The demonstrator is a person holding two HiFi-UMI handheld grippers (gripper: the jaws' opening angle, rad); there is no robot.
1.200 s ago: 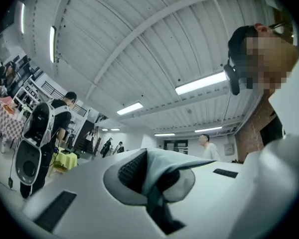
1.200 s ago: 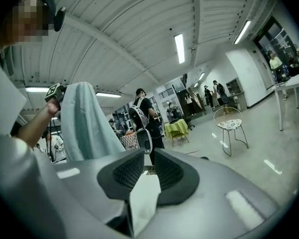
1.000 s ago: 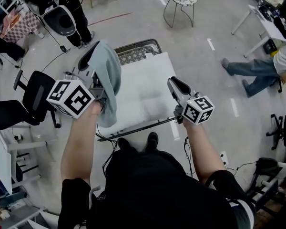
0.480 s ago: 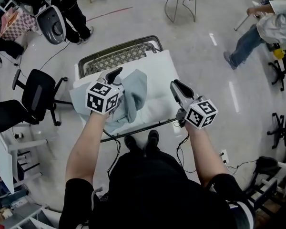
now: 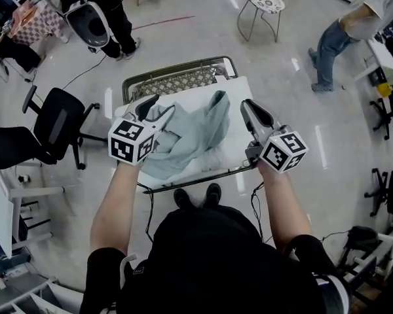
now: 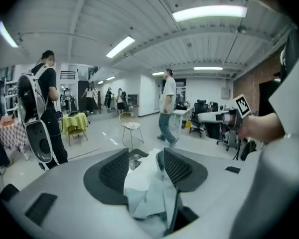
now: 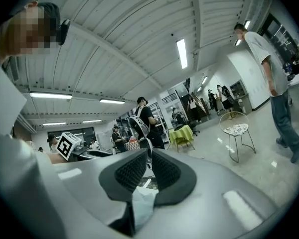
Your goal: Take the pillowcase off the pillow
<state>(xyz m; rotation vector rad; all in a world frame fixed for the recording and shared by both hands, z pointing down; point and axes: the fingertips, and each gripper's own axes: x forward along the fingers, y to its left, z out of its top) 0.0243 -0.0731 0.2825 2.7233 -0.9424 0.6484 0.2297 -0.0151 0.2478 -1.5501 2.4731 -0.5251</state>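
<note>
Your left gripper (image 5: pixel 149 103) has come down to the left edge of the pillow (image 5: pixel 232 136) on the cart (image 5: pixel 177 80). Its jaws have just opened wide, with the pillowcase (image 5: pixel 190 133) lying loose between them. A second ago the pillowcase hung in the air; now it lies crumpled across the pillow. Your right gripper (image 5: pixel 247 105) has just been closing and is nearly shut, pinching the pillow's right edge.

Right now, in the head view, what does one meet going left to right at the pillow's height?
Chair → left gripper → pillowcase → right gripper. Left jaws have just opened, pillowcase loose between them; right jaws have just closed further on the pillow.
</note>
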